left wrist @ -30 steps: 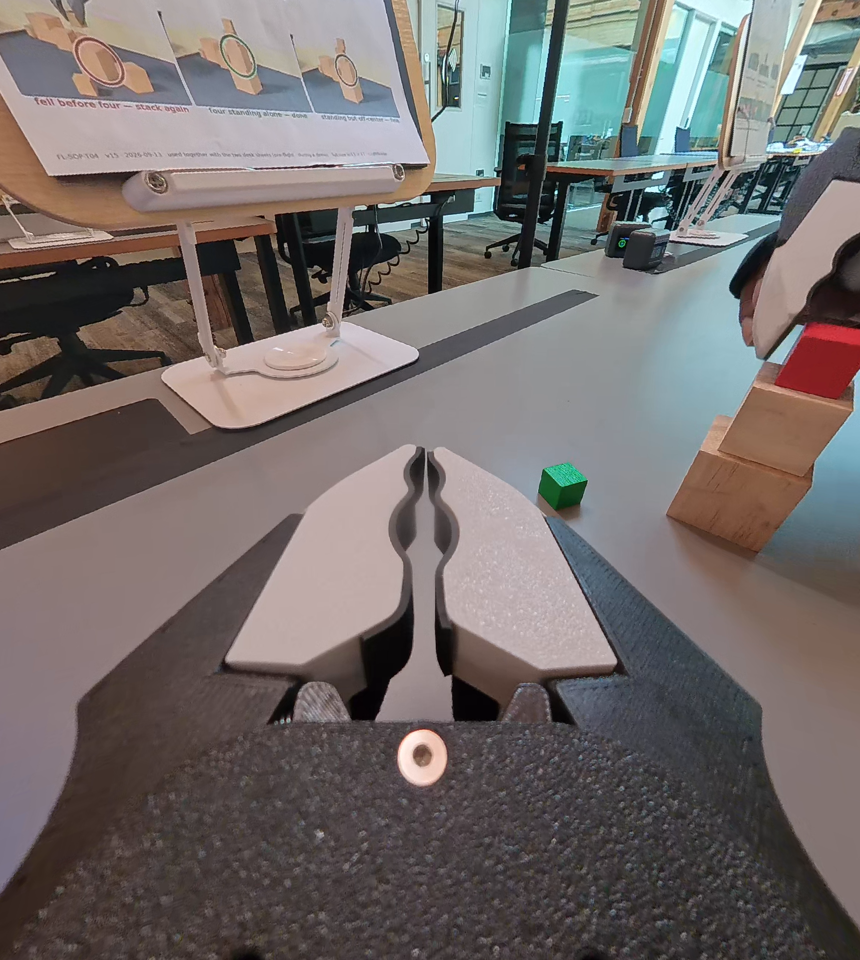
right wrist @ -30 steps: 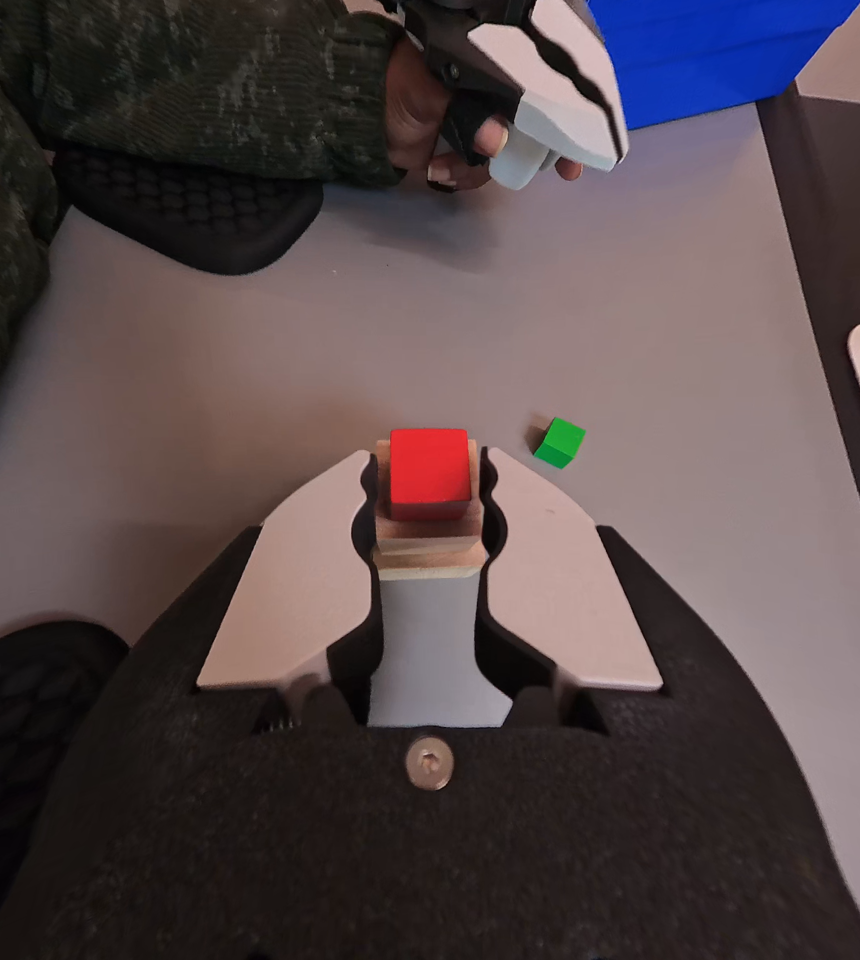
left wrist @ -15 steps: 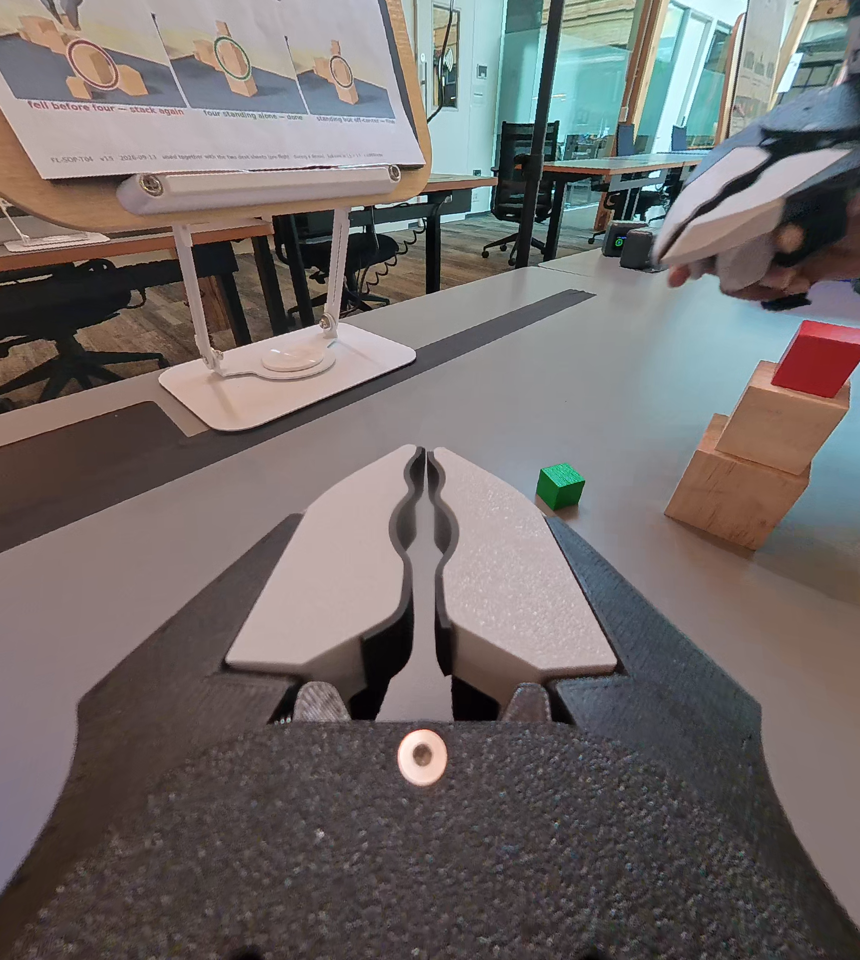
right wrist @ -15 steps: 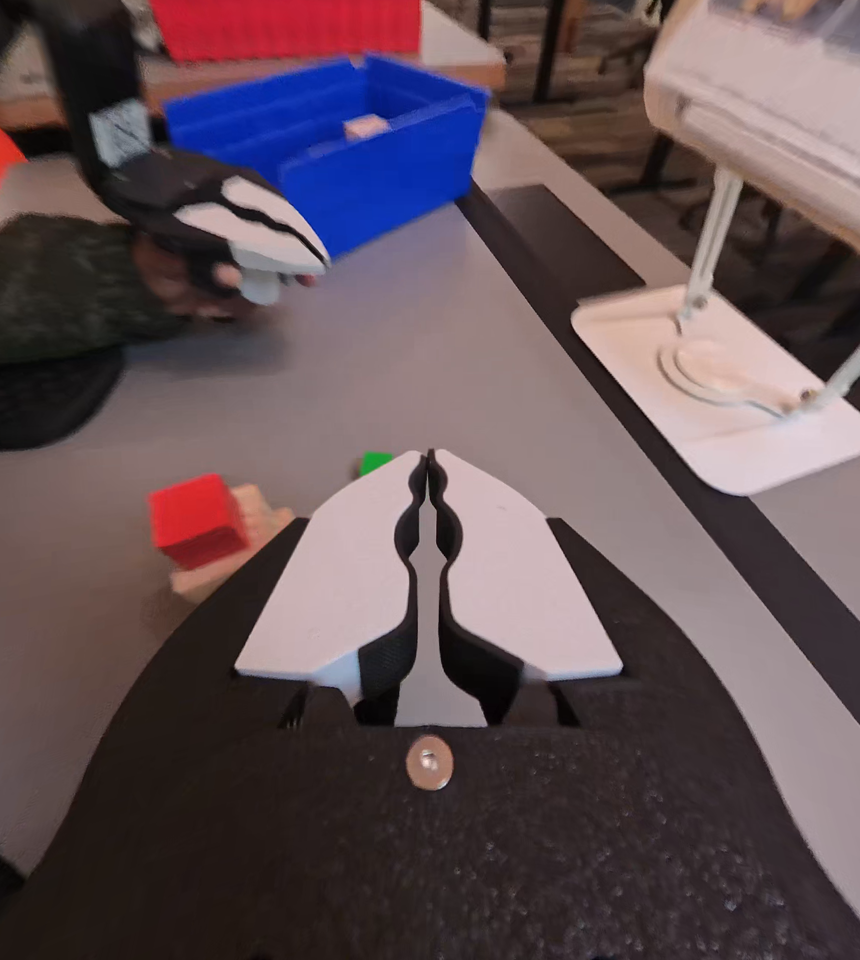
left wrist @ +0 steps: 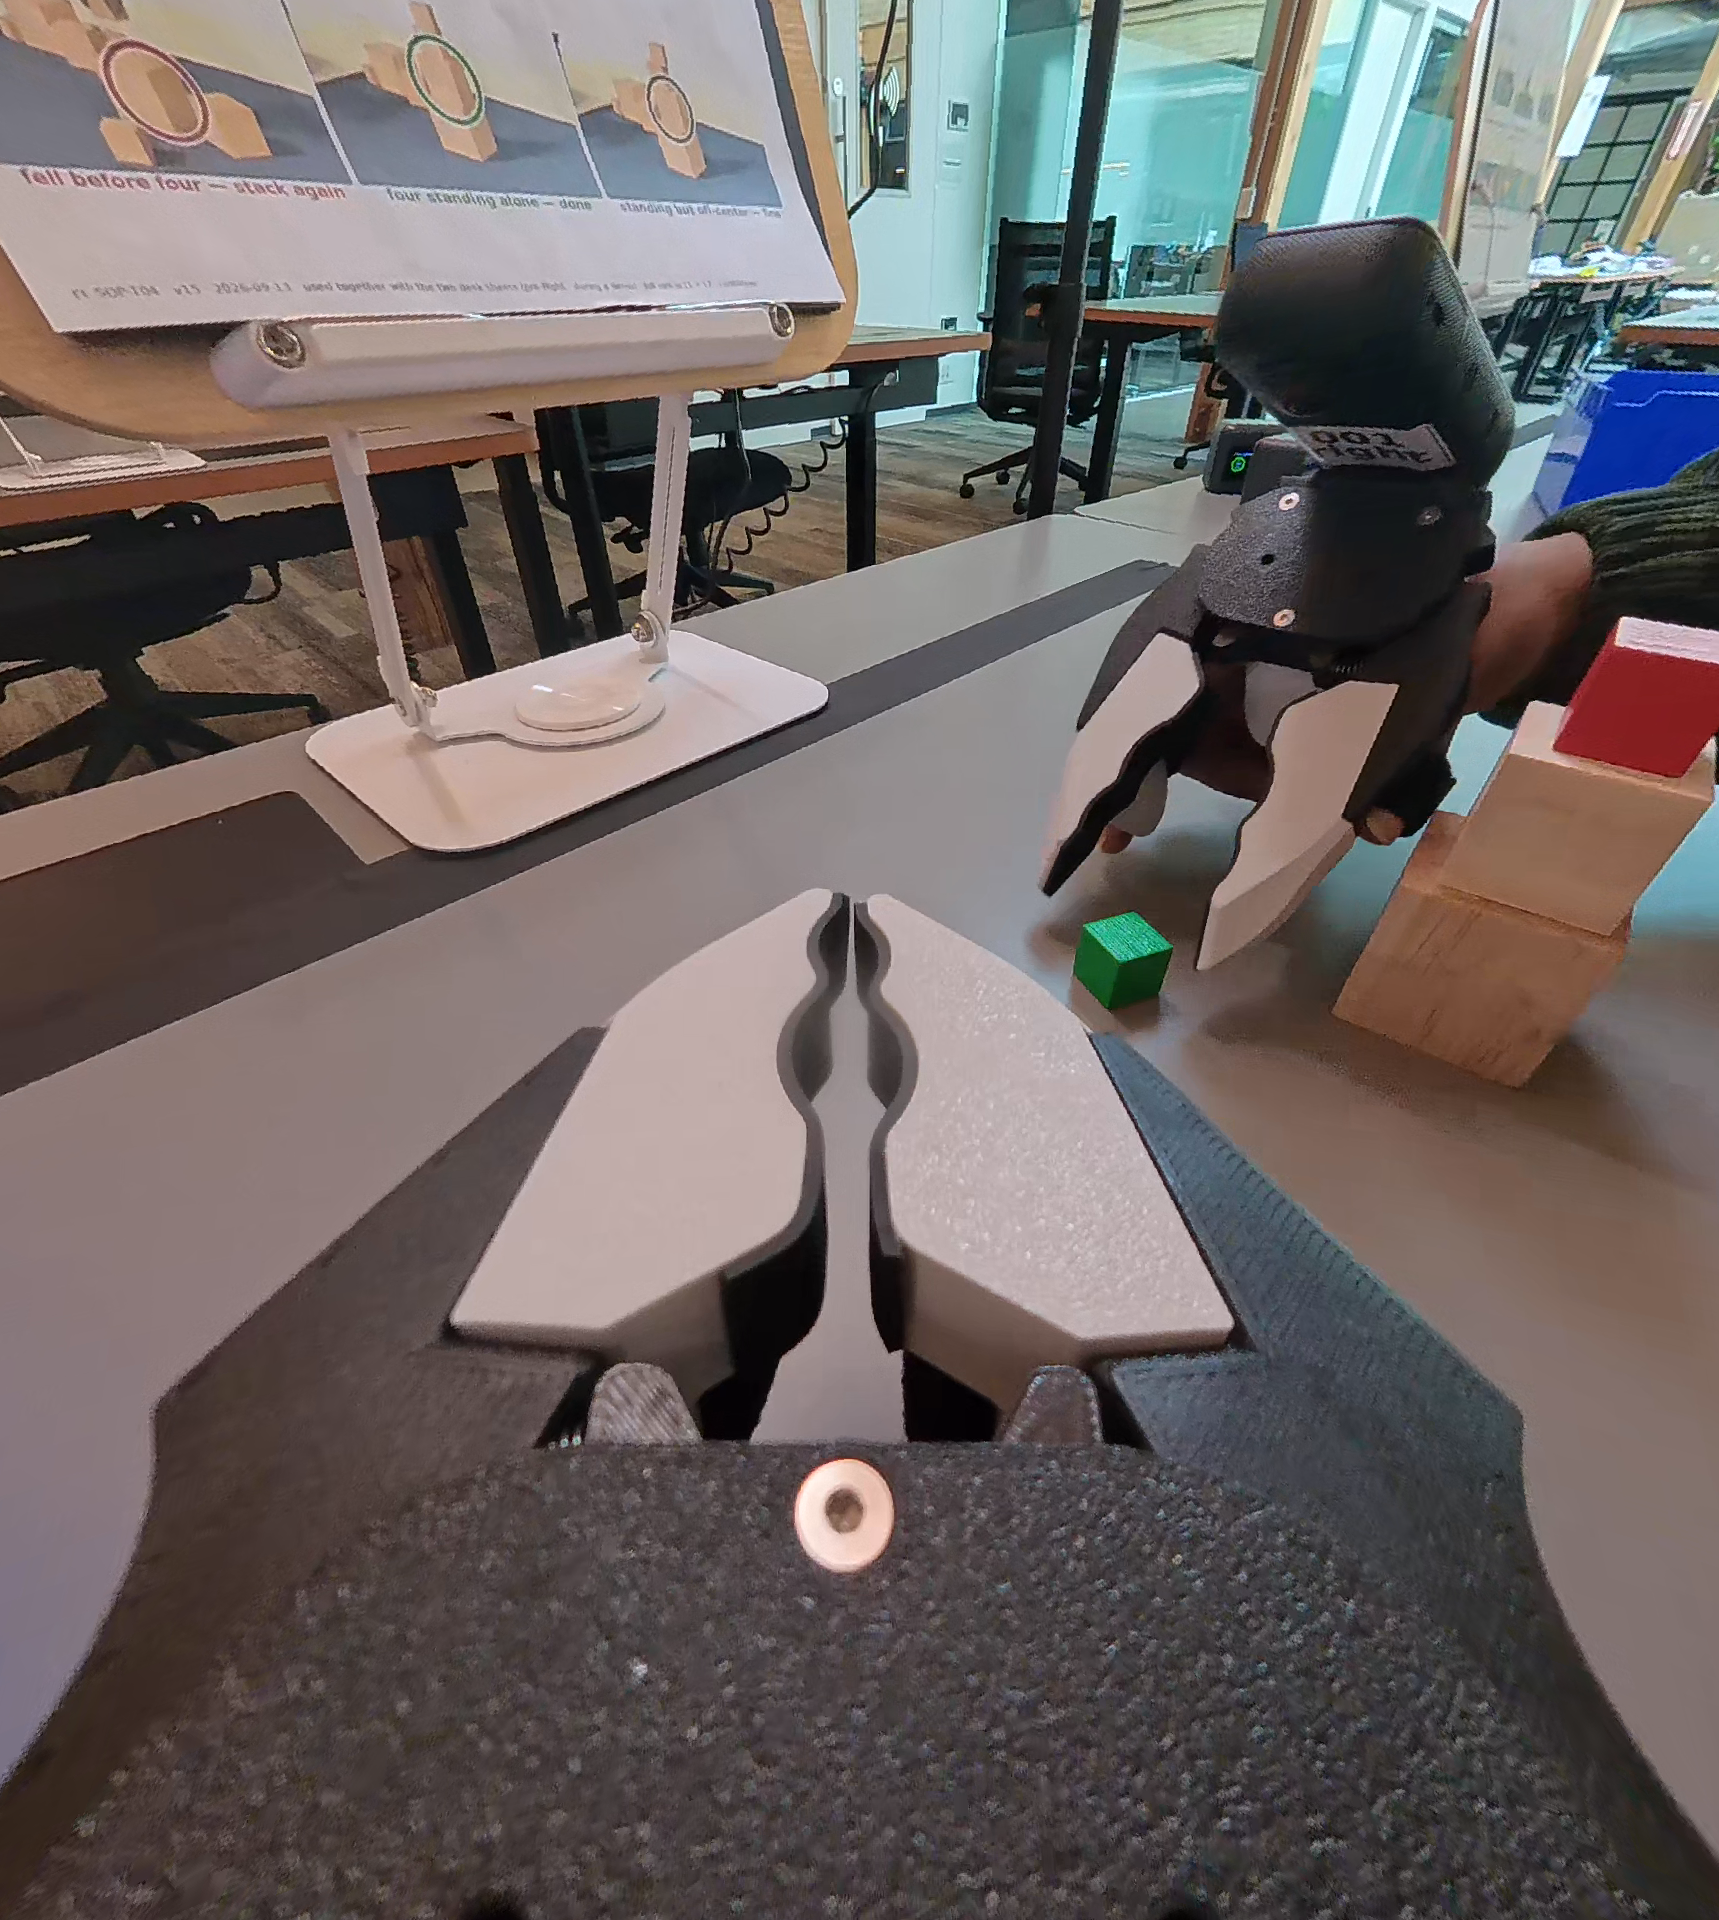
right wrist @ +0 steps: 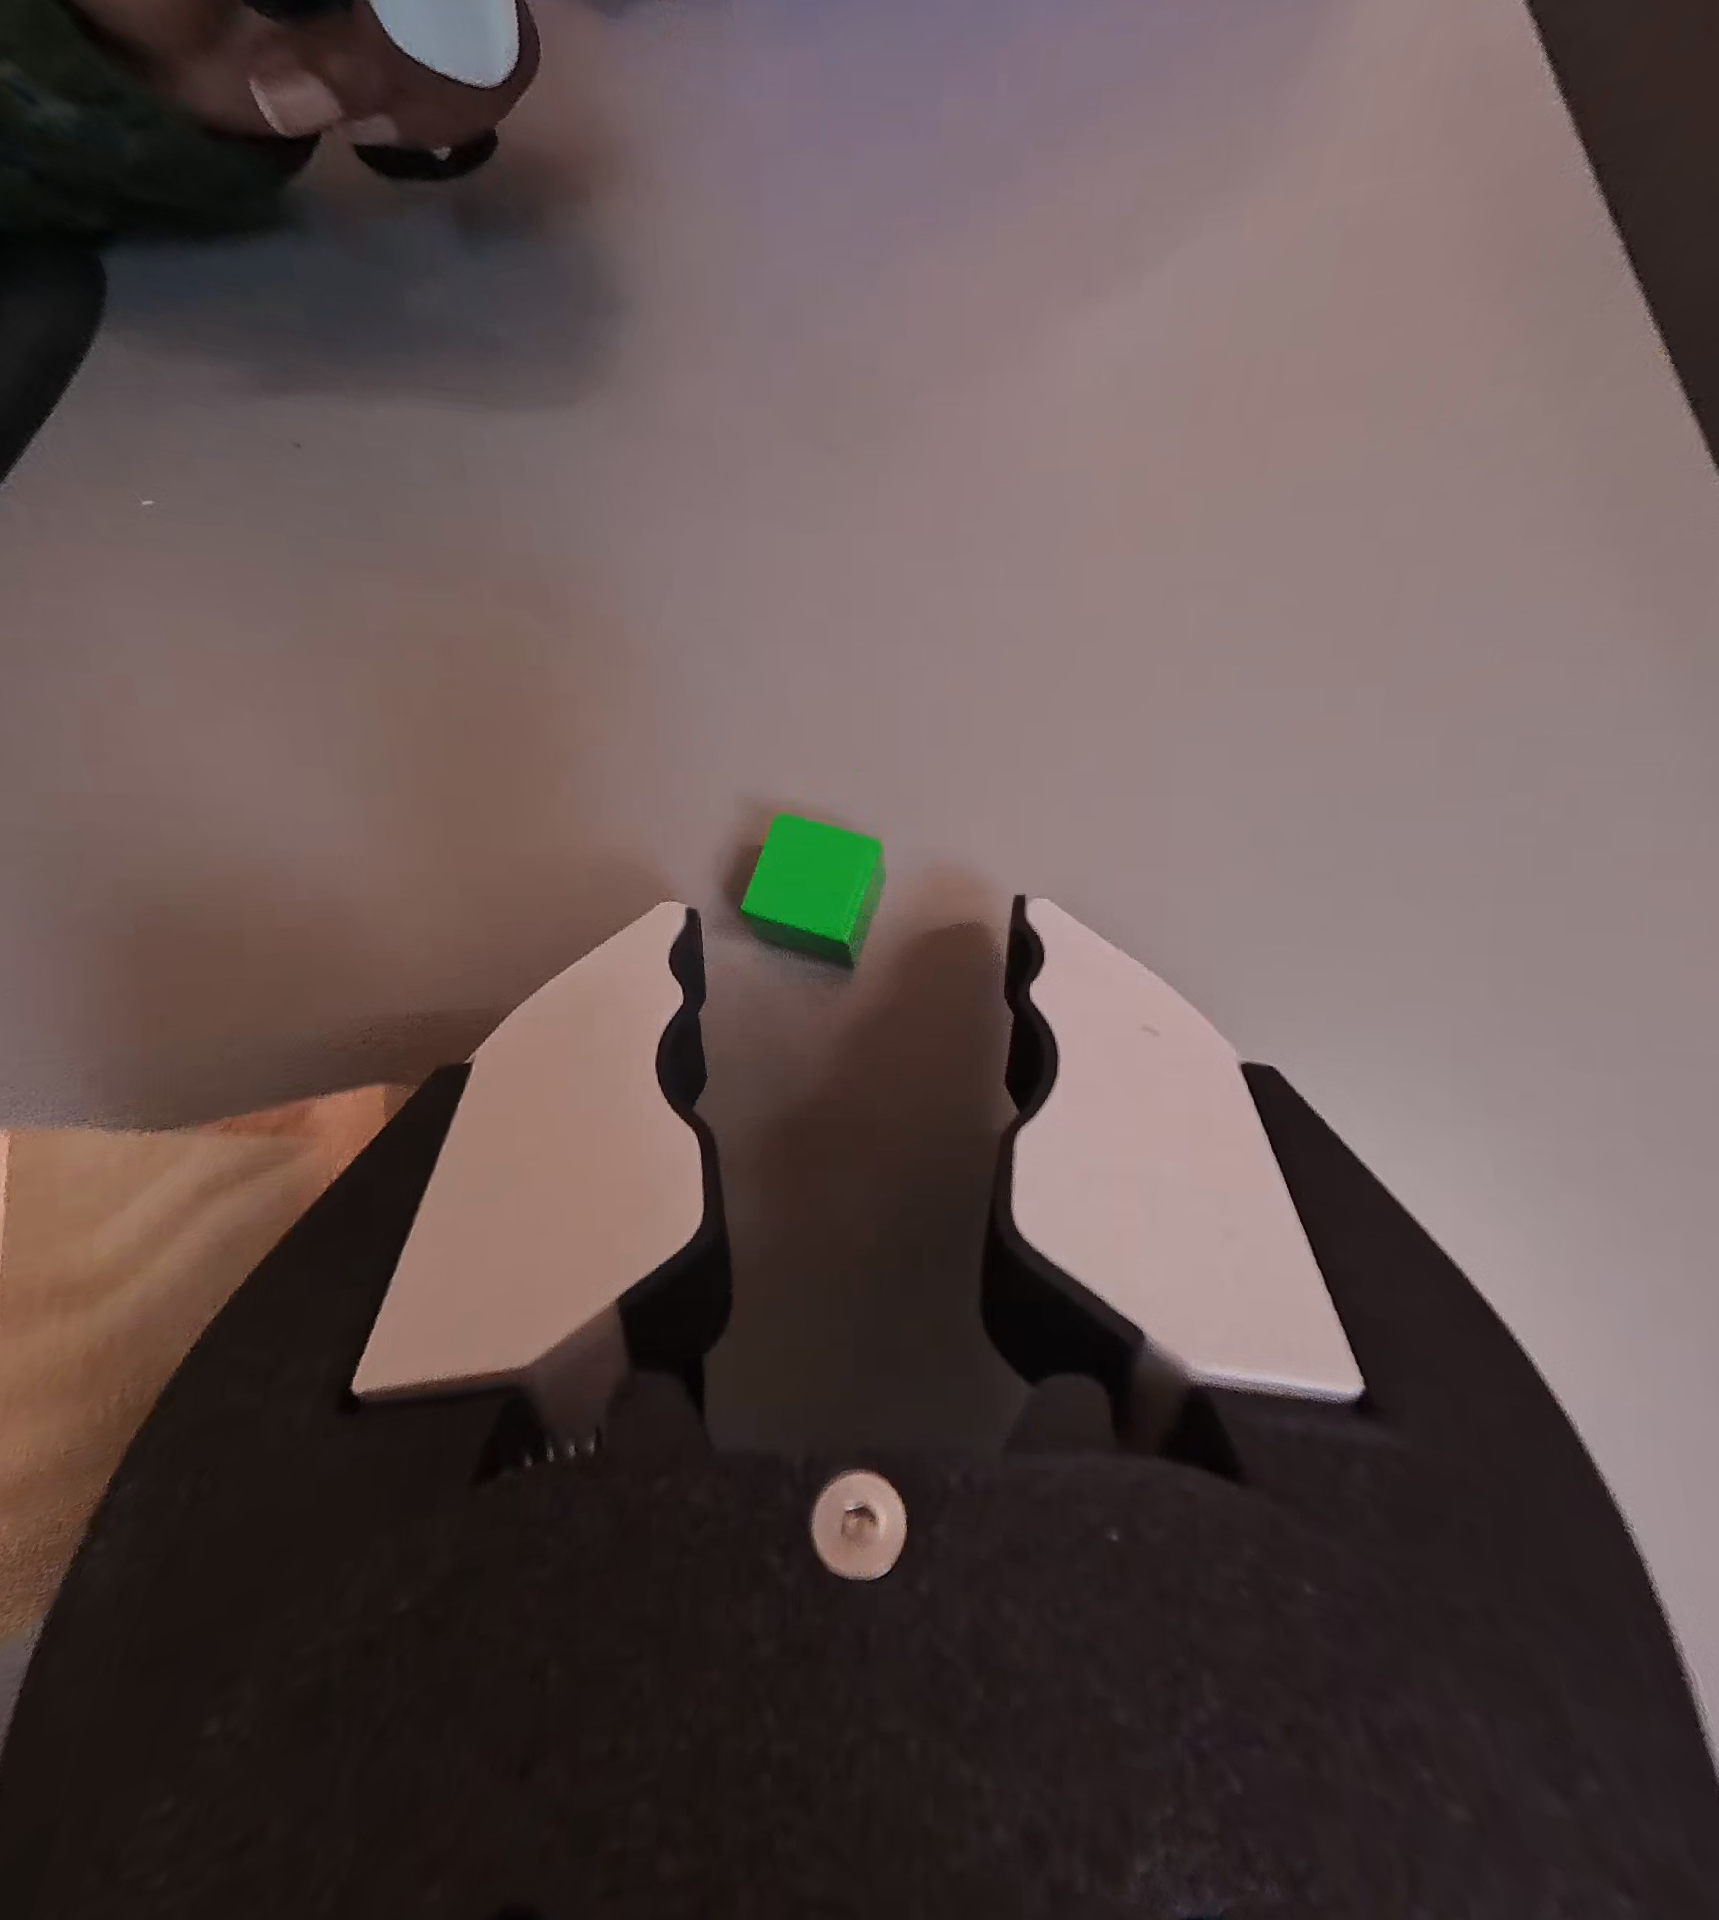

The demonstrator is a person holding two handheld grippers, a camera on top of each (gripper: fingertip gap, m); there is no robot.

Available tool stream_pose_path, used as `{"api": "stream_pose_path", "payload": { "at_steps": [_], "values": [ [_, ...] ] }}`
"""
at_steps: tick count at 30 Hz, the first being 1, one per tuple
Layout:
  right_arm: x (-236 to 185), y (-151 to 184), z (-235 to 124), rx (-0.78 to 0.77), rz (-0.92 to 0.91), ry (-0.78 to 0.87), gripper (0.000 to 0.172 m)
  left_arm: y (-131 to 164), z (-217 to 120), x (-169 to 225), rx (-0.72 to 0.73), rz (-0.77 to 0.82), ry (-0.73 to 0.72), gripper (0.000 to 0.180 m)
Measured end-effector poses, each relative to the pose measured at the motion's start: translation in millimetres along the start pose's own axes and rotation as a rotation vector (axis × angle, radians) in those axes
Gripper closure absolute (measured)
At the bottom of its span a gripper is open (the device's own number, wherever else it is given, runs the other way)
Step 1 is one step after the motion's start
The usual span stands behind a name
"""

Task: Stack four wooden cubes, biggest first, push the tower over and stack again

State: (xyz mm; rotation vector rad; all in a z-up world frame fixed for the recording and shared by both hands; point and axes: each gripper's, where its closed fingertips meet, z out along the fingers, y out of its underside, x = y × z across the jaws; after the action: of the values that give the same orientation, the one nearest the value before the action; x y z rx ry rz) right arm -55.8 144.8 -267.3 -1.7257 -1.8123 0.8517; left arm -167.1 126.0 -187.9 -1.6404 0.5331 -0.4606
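Counter (left wrist: 626, 1039): a wide grey surface with a dark strip along its far side; everything named here rests on it or hangs over it.
Stand (left wrist: 564, 748): a white base plate on the dark strip, with two thin legs carrying a wooden board with a printed sheet clipped to it.
Blue bin (left wrist: 1686, 436): at the far right edge of the counter, behind the person's sleeve.
Block stack (left wrist: 1520, 894): two pale wooden cubes, the upper one set askew on the lower, with a red block (left wrist: 1655, 707) on top, tilted. It stands just right of the green cube.
Left gripper (left wrist: 850, 904): held low over the counter, jaws closed tip to tip with nothing between them; well apart from the blocks.
Right gripper (right wrist: 850, 914): pointing down at the counter, jaws spread wide and gripping nothing; its fingertips (left wrist: 1239, 925) are close above the surface.
Green cube (right wrist: 813, 888): small, lying on the counter just ahead of the right gripper's open jaws, nearer its left tip, touching neither.
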Motion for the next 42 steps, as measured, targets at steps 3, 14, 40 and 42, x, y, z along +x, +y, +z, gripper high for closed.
{"api": "stream_pose_path", "payload": {
  "at_steps": [3, 14, 40, 42],
  "values": [
    [-1.9, 0.7, 8.0, -0.051, -0.017, -0.004, 0.123, 0.3, 0.2, -0.4, 0.001, -0.005, 0.001, 0.180],
    [2.2, 5.3, 8.6, -0.062, -0.096, 0.010, 0.128, -1.0, 0.3, 0.9, 0.002, -0.002, 0.005, 0.179],
    [-85.1, -28.5, -122.8, 0.037, -0.138, -0.070, 0.149, -5.1, -1.1, 9.3, 0.012, 0.033, 0.017, 0.180],
    [-84.9, -28.5, -121.3, 0.029, -0.135, -0.065, 0.149, -7.4, -2.1, 11.8, 0.027, 0.031, 0.031, 0.180]
  ]
}}
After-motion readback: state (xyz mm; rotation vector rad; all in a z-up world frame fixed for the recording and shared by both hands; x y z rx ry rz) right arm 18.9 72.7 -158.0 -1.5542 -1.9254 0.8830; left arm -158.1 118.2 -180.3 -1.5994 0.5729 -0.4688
